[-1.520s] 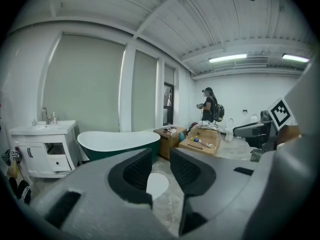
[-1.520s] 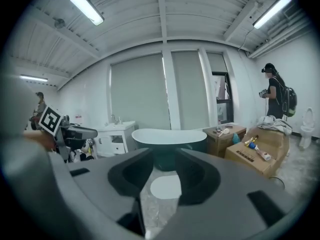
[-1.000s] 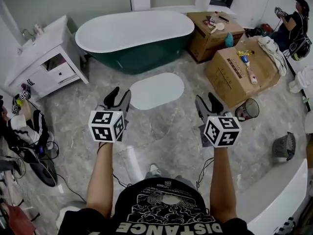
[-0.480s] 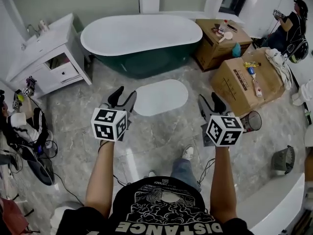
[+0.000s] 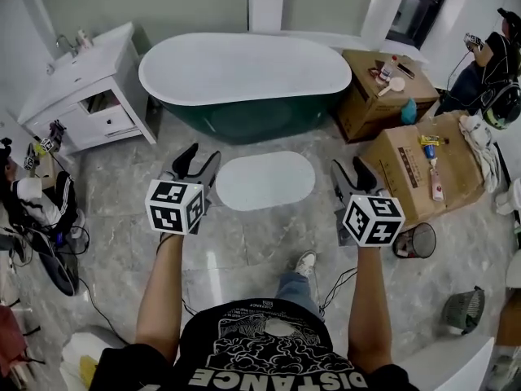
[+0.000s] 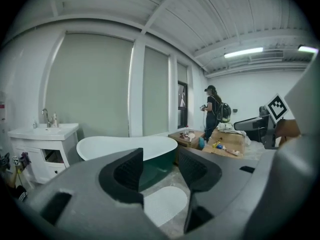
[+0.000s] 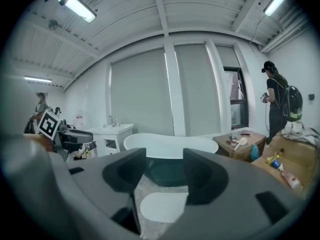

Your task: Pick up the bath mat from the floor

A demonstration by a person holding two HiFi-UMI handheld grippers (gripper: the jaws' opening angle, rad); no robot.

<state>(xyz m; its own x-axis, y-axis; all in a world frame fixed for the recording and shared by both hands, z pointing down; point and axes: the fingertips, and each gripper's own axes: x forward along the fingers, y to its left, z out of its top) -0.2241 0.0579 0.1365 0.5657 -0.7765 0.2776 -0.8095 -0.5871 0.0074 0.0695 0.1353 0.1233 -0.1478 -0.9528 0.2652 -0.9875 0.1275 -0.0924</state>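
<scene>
The bath mat is a white oval lying flat on the grey marble floor in front of the bathtub. My left gripper hangs in the air just left of the mat, and its jaws have just been opening with nothing between them. Level with it, my right gripper hangs just right of the mat, open and empty. Neither touches the mat. The left gripper view shows the mat low between the open left gripper. In the right gripper view the mat lies below the gap of the right gripper.
A white vanity stands at the left, with bags and cables on the floor below it. Cardboard boxes with small items and a wire bin crowd the right. A person stands at the far right. My shoe is behind the mat.
Both grippers have moved forward towards the tub. The mat, earlier ahead of the jaw tips, now lies between them. A foot has stepped forward.
</scene>
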